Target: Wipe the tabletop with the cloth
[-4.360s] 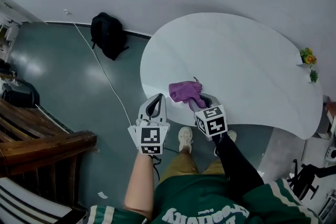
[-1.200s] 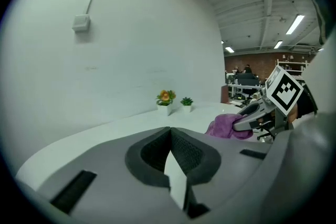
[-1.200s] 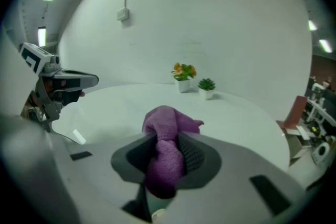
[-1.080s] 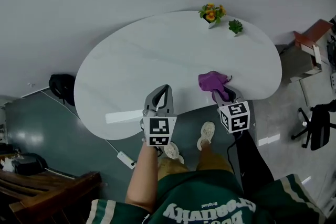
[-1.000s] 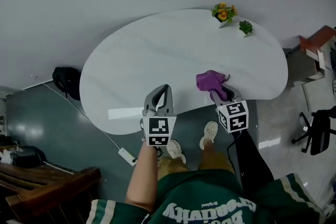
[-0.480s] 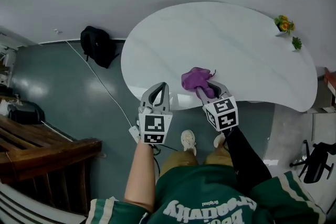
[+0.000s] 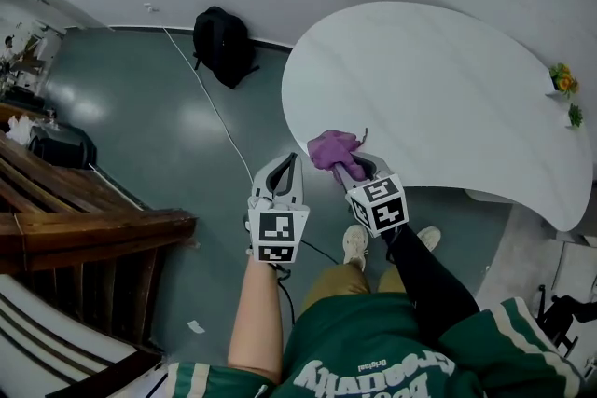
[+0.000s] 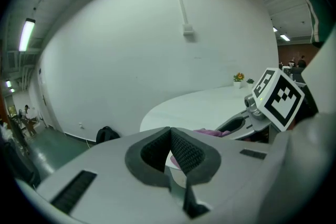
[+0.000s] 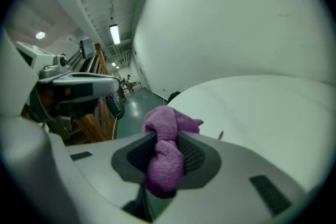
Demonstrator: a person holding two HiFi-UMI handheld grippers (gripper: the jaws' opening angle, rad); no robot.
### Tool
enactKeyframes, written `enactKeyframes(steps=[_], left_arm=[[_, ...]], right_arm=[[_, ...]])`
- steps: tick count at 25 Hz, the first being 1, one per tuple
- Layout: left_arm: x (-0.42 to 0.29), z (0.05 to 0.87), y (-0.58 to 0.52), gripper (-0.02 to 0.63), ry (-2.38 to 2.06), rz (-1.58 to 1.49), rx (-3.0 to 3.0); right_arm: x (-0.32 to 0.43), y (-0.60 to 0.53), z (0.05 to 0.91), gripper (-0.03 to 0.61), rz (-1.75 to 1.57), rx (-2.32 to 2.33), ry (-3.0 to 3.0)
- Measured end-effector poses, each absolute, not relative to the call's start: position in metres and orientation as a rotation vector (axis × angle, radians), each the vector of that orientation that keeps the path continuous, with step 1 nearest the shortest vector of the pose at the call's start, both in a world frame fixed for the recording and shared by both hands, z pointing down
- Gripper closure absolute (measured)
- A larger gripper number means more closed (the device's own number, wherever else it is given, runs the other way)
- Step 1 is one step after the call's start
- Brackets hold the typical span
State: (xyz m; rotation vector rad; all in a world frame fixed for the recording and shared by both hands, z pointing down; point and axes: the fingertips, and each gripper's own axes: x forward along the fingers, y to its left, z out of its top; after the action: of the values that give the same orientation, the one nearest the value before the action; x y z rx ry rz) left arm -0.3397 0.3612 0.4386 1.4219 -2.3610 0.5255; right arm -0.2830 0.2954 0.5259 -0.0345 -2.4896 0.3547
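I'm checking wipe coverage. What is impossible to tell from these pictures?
- Cloth underside: in the head view its own bulk and the right gripper hide whether it presses on the table; in the right gripper view the jaws block it.
- Dust or streaks on the table: too faint in every view.
- Flowers: too small in the head view for detail.

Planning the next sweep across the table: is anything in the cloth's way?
Nothing nearby. The cloth, clamped in the right gripper, sits at the table's near edge, and the top ahead of it is bare. Only the flowers and a small plant stand at the far right edge; I'd stop short of them.
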Motion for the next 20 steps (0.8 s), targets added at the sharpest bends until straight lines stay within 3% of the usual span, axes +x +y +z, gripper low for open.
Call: enactKeyframes(steps=[9, 20], left_arm=[[-0.321, 0.448, 0.376, 0.613, -2.392, 0.437, 1.358], [-0.213, 0.447, 0.248, 0.613, -2.314, 0.469, 1.516]], right_arm=[[-0.24, 0.287, 0.566, 0.482, 0.343, 0.063, -2.368], [-0.11, 0.148, 0.565, 0.482, 0.406, 0.291, -2.36]])
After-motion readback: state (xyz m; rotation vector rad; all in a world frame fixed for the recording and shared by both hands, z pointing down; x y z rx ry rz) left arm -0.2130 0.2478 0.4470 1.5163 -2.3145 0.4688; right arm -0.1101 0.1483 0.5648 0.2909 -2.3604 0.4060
